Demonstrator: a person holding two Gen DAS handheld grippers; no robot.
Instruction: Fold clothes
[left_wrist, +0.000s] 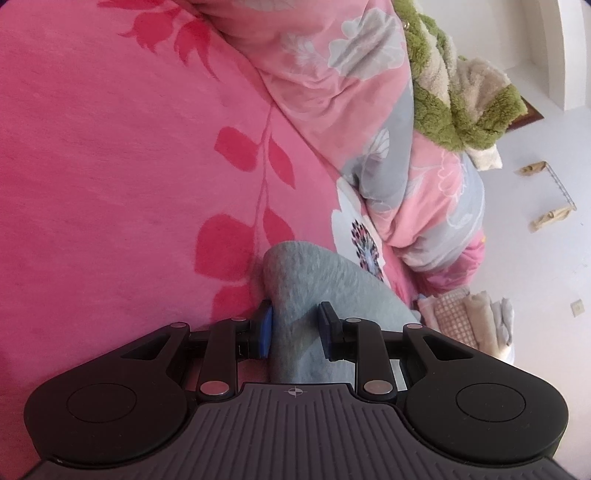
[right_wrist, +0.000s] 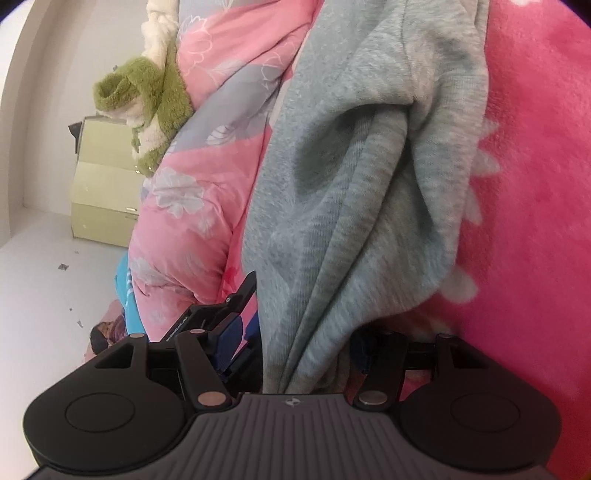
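A grey knit garment (left_wrist: 310, 291) runs between the blue-padded fingers of my left gripper (left_wrist: 295, 328), which is shut on a bunched fold of it above the pink bedsheet (left_wrist: 110, 166). In the right wrist view the same grey garment (right_wrist: 351, 184) hangs in thick folds, fleecy inside showing, and fills the middle of the frame. My right gripper (right_wrist: 303, 350) is shut on its lower edge; the cloth hides the right finger. The other gripper's black frame (right_wrist: 221, 314) sits just left of the cloth.
A pink and grey floral quilt (left_wrist: 369, 110) is heaped along the bed's edge, with a green and cream fleece blanket (left_wrist: 454, 99) on top. Folded cloths (left_wrist: 472, 317) are stacked beside the bed. A pale yellow cabinet (right_wrist: 103, 184) stands on the white floor (right_wrist: 48, 295).
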